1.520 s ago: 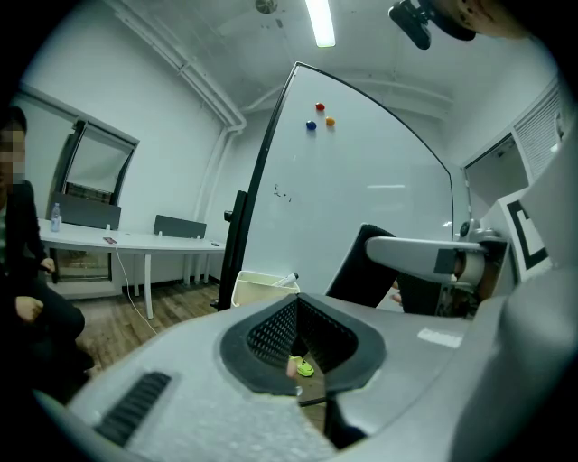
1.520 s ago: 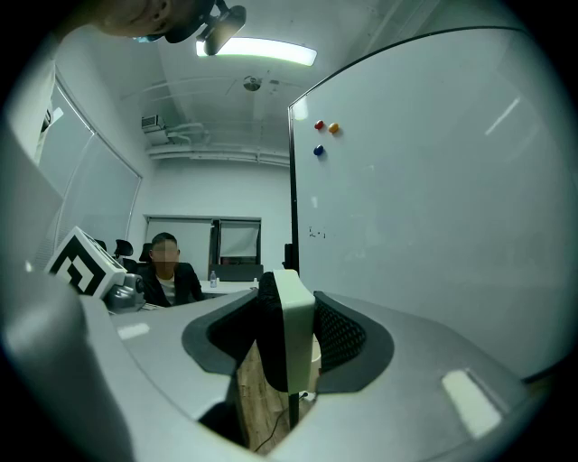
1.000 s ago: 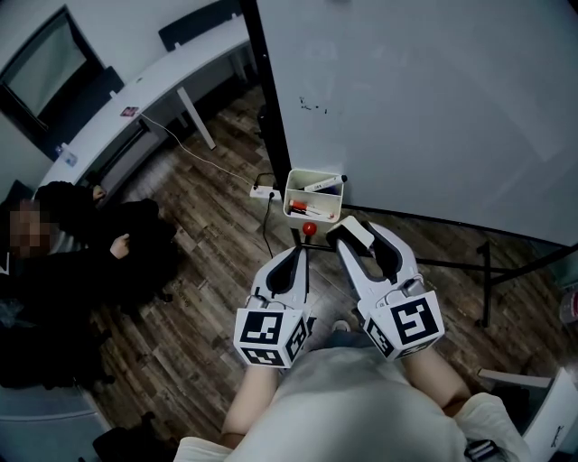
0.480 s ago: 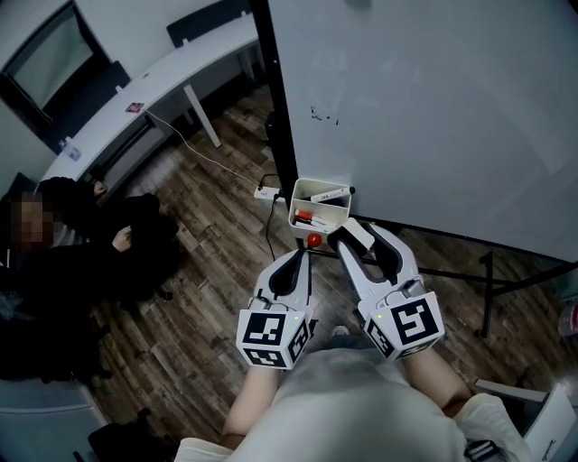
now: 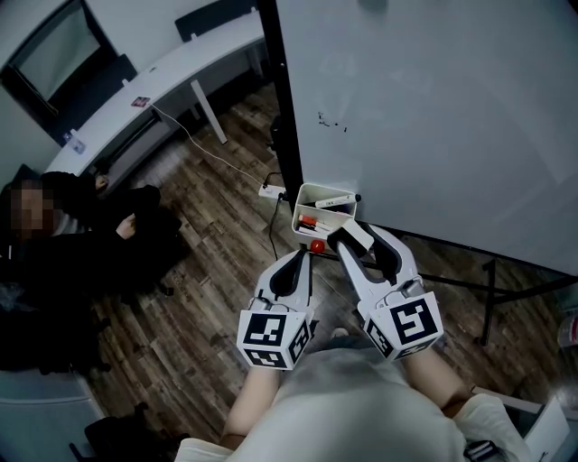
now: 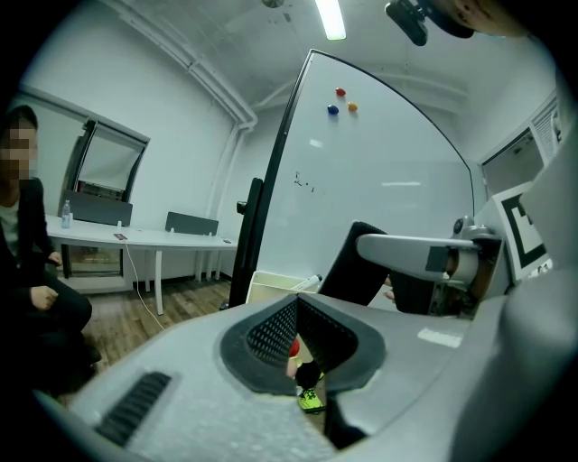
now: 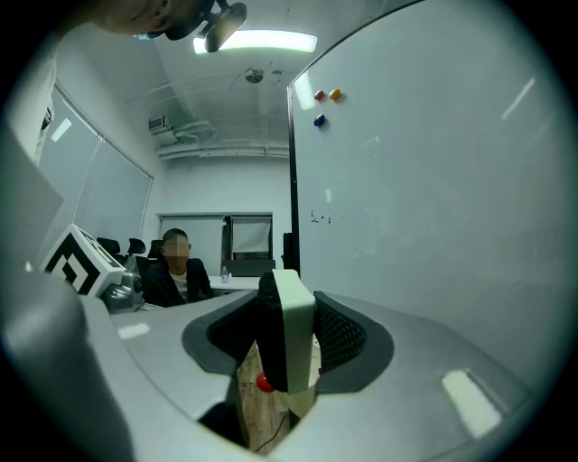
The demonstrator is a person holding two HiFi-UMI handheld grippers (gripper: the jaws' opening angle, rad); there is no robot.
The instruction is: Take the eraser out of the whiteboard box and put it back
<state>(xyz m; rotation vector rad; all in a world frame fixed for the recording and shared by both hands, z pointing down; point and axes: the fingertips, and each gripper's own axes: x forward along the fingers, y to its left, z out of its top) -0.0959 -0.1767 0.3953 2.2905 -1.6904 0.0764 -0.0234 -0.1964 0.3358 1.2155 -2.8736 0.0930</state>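
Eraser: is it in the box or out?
Out: the right gripper grips the eraser, just short of the box.

Office mtg room. Big whiteboard (image 5: 433,108) on a stand at 1 o'clock in head view, coloured magnets (image 6: 340,91) near its top. Long white desk (image 5: 172,77) along wall at 11 o'clock. Power strip (image 5: 268,190) w/ cable on wood-look floor (image 5: 208,271). Seated person (image 5: 81,262) in dark jacket at 9 o'clock. Strip light (image 6: 330,18) overhead.
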